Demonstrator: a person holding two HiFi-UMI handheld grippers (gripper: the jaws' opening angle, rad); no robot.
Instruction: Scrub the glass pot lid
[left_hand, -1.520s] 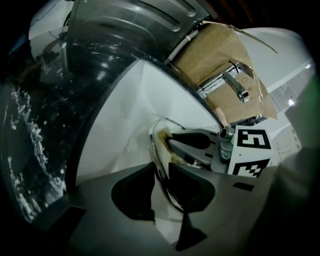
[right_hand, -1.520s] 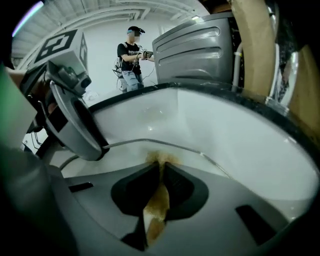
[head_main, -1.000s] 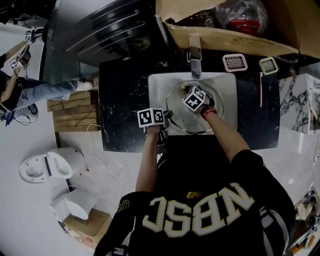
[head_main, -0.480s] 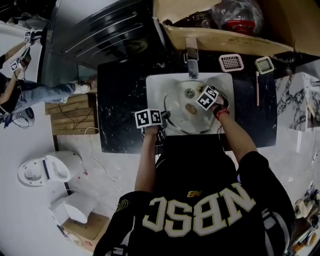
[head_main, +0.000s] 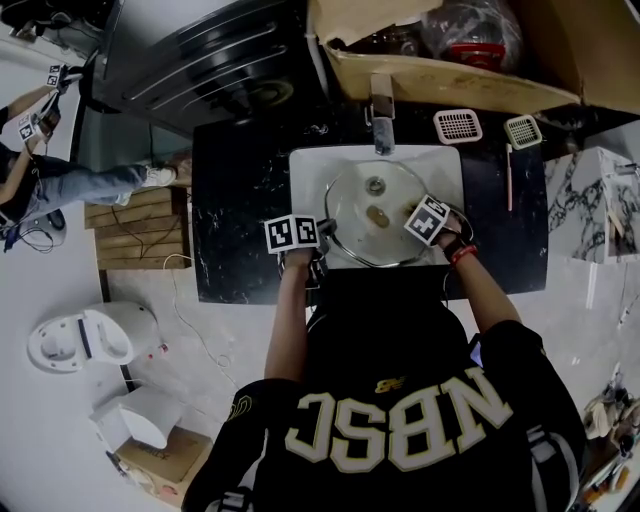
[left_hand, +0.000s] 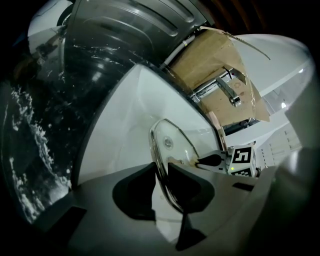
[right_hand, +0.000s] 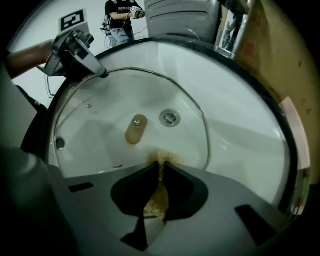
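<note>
The glass pot lid (head_main: 352, 228) lies in the white sink (head_main: 310, 170), under the tap (head_main: 381, 110). It fills most of the bowl. A second ago the right gripper (right_hand: 161, 186) was over the middle of the lid. Now it is out at the lid's right edge, on the side near the person. So I think one long wipe has just gone across the glass, and the scrubbing is well on its way. The left and far parts may need a rub next.

The lid is round and see-through, with a thin metal rim. It has a brown knob (right_hand: 135, 129) in the middle, and the drain (right_hand: 170, 118) shows through the glass. It looks fairly clean, but the glass is too shiny to be sure.

The right tongs are squeezed on a scratchy yellow scrub pad (right_hand: 162, 158), which pokes down onto the glass. The left gripper (left_hand: 161, 180) has just closed a bit more, and it pinches the lid's rim to hold it steady.
</note>
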